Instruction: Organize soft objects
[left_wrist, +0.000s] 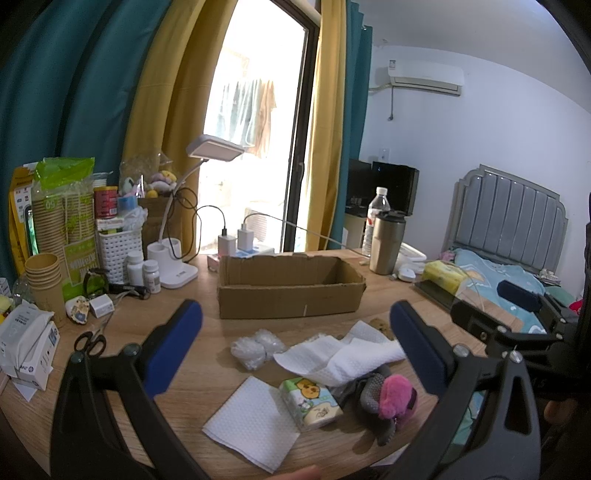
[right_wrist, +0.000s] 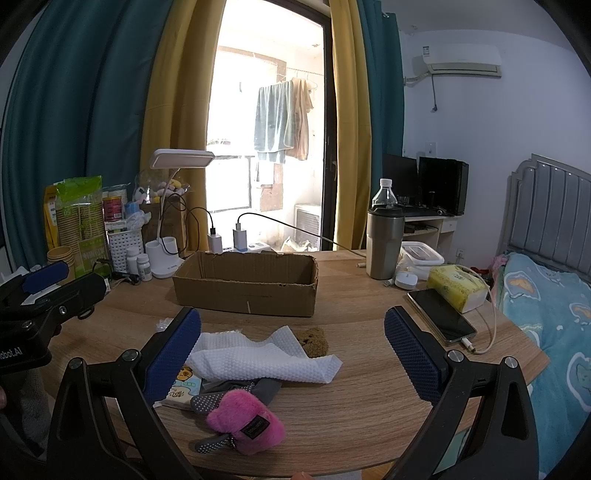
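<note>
An empty cardboard box (left_wrist: 291, 286) (right_wrist: 245, 282) stands mid-table. In front of it lie a crumpled white towel (left_wrist: 341, 356) (right_wrist: 258, 360), a flat white napkin (left_wrist: 255, 421), a tissue pack with a cartoon print (left_wrist: 310, 402) (right_wrist: 184, 386), a pink plush (left_wrist: 397, 397) (right_wrist: 245, 422) on a grey dotted sock (left_wrist: 369, 387) (right_wrist: 207, 400), a clear plastic wad (left_wrist: 255, 347) and a brown sponge (right_wrist: 312, 339). My left gripper (left_wrist: 295, 350) is open above them, empty. My right gripper (right_wrist: 291, 350) is open, empty, over the towel; it also shows in the left wrist view (left_wrist: 517, 306).
A desk lamp (left_wrist: 177, 258), chargers (left_wrist: 236, 240), paper cups (left_wrist: 44, 280), scissors (left_wrist: 90, 341) and bottles crowd the left. A steel tumbler (right_wrist: 384, 243), yellow tissue pack (right_wrist: 456, 288) and phone (right_wrist: 441, 317) sit right. A bed (right_wrist: 554, 314) adjoins the table's right edge.
</note>
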